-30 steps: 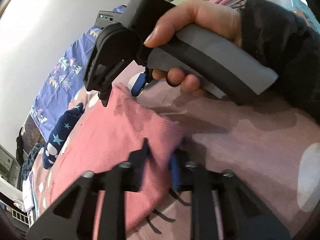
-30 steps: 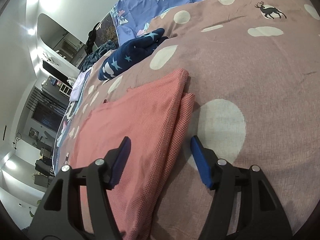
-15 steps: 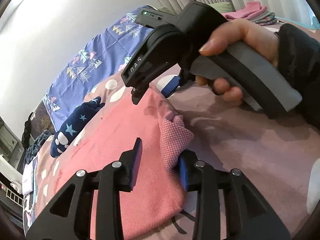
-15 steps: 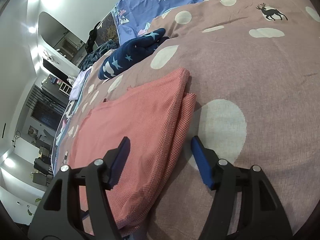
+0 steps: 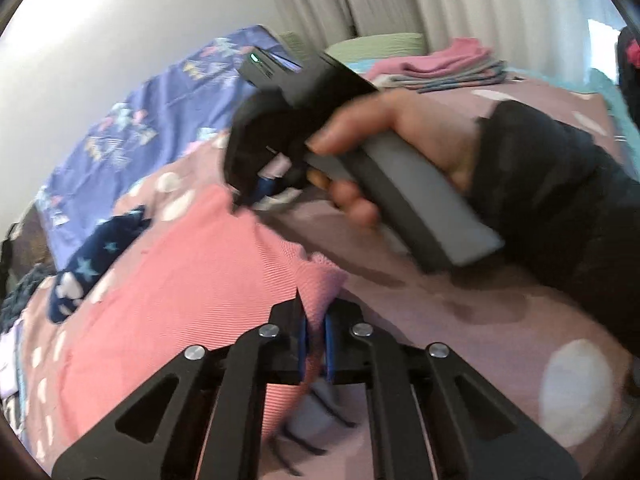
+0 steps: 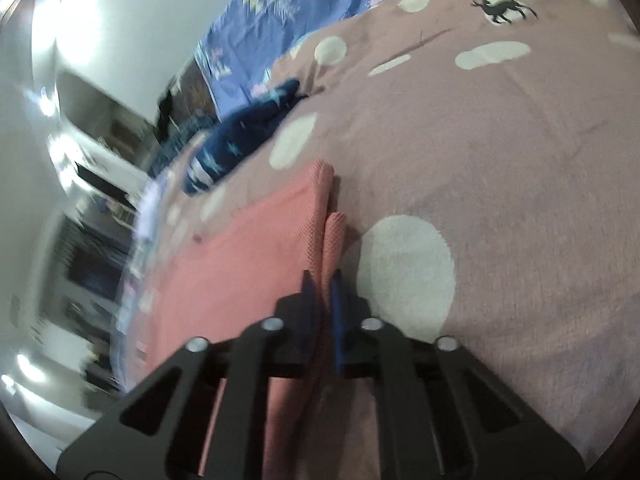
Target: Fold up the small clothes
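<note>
**Both grippers clamped on pink garment edge**

Left gripper: blue pads pinched tight on the folded edge of the pink garment, fabric bunched between the fingers. Right gripper: jaws nearly closed, gripping the same garment's doubled edge; the left view shows its body held in the person's hand, nose down at the garment's far corner. Garment lies flat on the mauve polka-dot bedspread, right edge folded over in two layers. Navy star-print item sits beyond it, apart, near the blue patterned pillow. Stack of folded clothes at the far side by the curtain. Both views motion-blurred.
</note>
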The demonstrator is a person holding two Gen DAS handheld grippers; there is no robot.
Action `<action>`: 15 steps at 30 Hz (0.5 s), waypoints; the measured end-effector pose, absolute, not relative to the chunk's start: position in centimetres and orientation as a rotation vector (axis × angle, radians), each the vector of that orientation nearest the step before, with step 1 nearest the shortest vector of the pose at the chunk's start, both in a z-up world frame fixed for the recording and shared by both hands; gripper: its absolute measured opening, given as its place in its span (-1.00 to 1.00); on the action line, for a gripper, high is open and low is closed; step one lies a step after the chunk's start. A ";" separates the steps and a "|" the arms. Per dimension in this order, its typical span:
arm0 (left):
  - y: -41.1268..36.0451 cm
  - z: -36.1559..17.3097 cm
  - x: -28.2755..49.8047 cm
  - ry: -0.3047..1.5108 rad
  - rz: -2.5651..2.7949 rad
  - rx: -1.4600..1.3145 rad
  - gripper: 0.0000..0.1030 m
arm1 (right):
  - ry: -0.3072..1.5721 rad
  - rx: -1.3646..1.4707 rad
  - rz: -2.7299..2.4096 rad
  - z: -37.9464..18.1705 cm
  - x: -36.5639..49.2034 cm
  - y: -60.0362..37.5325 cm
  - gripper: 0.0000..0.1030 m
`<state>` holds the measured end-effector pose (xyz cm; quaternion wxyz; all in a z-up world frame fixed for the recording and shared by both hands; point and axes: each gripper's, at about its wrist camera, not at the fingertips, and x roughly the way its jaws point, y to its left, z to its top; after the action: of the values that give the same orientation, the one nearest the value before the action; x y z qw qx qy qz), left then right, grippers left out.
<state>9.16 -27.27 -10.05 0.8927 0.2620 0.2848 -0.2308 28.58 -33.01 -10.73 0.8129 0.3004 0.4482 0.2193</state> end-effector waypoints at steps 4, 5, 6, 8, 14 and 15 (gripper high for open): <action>-26.9 -10.6 9.5 0.625 -0.508 0.508 -0.91 | 0.862 0.613 0.500 -8.3 27.4 -32.8 -0.89; -27.0 -10.7 9.5 0.632 -0.514 0.502 -0.91 | 0.853 0.585 0.491 -8.2 27.4 -32.5 -0.89; -27.0 -10.8 9.6 0.639 -0.518 0.499 -0.91 | 0.859 0.563 0.473 -8.6 27.6 -32.4 -0.89; -27.3 -11.3 9.8 0.655 -0.532 0.507 -0.91 | 0.910 0.554 0.432 -10.4 28.6 -32.4 -0.89; -27.7 -12.0 9.7 0.693 -0.553 0.523 -0.90 | 0.848 0.589 0.469 -9.9 28.1 -33.0 -0.89; -27.9 -12.3 9.7 0.700 -0.551 0.535 -0.89 | 0.836 0.570 0.469 -9.5 27.9 -32.6 -0.89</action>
<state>9.73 -27.86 -12.26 0.8680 0.2554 0.3346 -0.2633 27.89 -32.62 -9.55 0.8485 0.2704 0.3966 0.2228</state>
